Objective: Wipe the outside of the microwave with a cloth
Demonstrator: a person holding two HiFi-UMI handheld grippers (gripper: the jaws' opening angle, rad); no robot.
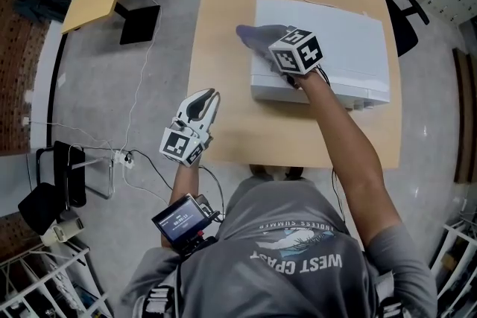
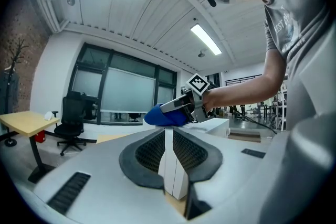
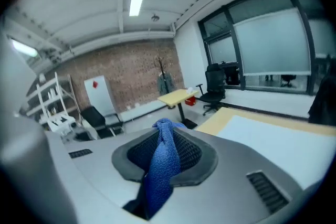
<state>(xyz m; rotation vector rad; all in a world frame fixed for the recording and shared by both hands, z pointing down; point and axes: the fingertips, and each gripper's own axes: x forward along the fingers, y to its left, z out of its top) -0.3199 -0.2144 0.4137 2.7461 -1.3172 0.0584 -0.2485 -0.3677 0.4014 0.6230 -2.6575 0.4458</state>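
The right gripper (image 1: 265, 44) clamps the cloth (image 1: 250, 33) over the microwave (image 1: 350, 41).

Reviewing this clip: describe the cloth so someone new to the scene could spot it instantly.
On the light wooden table sits a white microwave. Over the left edge of its top, in the head view, the right gripper is shut on the cloth. It is the only blue, knitted thing there.

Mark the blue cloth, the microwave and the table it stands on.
blue cloth (image 3: 161, 165): right gripper view, on its bunched middle fold.
microwave (image 1: 339, 33): head view, on its white top panel.
table (image 1: 220, 48): head view, on bare wood left of the microwave.
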